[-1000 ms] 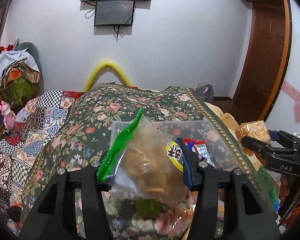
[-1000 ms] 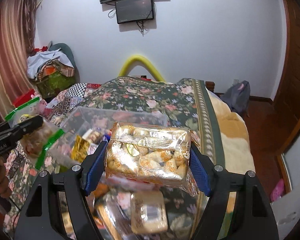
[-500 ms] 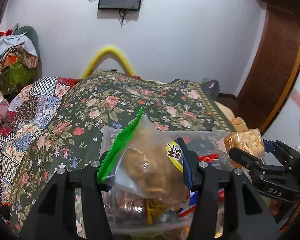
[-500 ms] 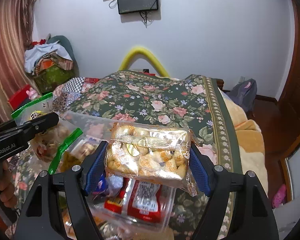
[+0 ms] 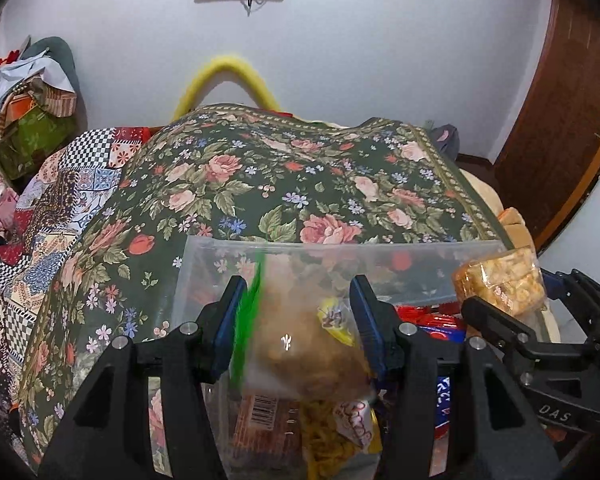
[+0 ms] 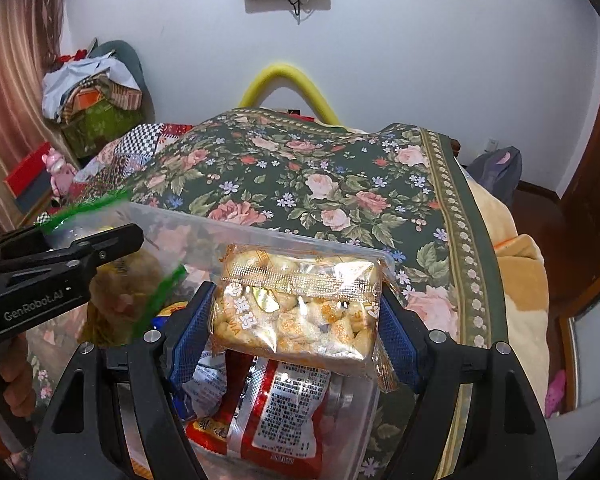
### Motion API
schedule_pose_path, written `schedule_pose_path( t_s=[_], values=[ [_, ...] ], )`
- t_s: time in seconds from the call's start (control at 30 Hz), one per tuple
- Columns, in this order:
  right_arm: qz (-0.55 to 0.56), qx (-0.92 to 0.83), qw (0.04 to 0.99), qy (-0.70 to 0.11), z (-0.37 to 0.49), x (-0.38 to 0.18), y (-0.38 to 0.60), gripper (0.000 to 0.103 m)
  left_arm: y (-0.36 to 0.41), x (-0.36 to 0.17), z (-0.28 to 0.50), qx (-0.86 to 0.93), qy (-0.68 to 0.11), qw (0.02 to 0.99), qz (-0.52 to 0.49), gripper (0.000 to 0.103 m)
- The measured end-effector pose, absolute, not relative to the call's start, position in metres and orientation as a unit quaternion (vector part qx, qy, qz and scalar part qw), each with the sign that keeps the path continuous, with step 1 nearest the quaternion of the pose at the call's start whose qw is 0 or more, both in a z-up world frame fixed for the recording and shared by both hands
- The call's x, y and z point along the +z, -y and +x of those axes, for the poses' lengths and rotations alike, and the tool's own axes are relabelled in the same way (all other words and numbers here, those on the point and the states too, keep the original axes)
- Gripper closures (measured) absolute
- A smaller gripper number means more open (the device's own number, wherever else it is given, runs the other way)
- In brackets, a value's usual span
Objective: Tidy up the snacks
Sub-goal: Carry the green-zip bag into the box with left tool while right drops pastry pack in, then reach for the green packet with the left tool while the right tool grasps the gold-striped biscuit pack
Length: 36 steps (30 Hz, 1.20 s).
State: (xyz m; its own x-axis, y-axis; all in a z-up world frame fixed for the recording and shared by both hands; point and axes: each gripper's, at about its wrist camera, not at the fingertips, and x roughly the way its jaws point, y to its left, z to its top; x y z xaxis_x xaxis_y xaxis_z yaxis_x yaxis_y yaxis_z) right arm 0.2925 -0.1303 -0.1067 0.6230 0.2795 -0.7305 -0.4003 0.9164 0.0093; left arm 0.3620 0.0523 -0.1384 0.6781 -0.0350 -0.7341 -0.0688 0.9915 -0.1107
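Observation:
A clear plastic bin (image 5: 384,256) sits on the floral bedspread and holds several snack packs. My left gripper (image 5: 298,326) has its fingers spread apart; the clear bag with a green zip edge (image 5: 300,344) sits between them over the bin, blurred and lower than the fingertips. That bag also shows in the right wrist view (image 6: 120,276) beside the left gripper (image 6: 112,240). My right gripper (image 6: 294,320) is shut on a gold-wrapped snack pack (image 6: 300,308) above the bin's (image 6: 260,236) right part, over a red packet (image 6: 280,412). The pack also shows in the left wrist view (image 5: 500,284).
The floral bedspread (image 5: 284,184) stretches beyond the bin to the white wall. A patchwork quilt (image 5: 52,216) lies at the left. A pile of cloths and boxes (image 6: 96,108) stands at the back left. A wooden door (image 5: 564,120) is at the right.
Both grippers have come down and forward over the bin. The left jaws have widened and the green-edged bag has slipped lower between them, blurred. The right gripper still holds the gold pack.

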Motion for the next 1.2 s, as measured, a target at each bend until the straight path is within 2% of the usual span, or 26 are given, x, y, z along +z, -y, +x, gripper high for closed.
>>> schedule_pose_path(
  t_s=[0.37,0.8,1.0,1.2],
  values=[
    [-0.084,0.193,0.903,-0.374,0.281,-0.089,0.132,0.024,-0.055,-0.113,0.342,0.003,-0.384,0.921,-0.060,0.048],
    [-0.072,0.213,0.919,-0.324,0.217,-0.042,0.144,0.024,-0.045,-0.059,0.255,-0.021,-0.334,0.942,-0.023,0.047],
    [-0.070,0.222,0.918,-0.320,0.182,-0.041,0.153,0.023,-0.041,-0.061,0.213,-0.031,-0.337,0.941,-0.008,0.044],
    [-0.066,0.222,0.912,-0.338,0.160,-0.058,0.164,0.023,-0.040,-0.086,0.178,-0.037,-0.361,0.932,-0.007,0.042]
  ],
)
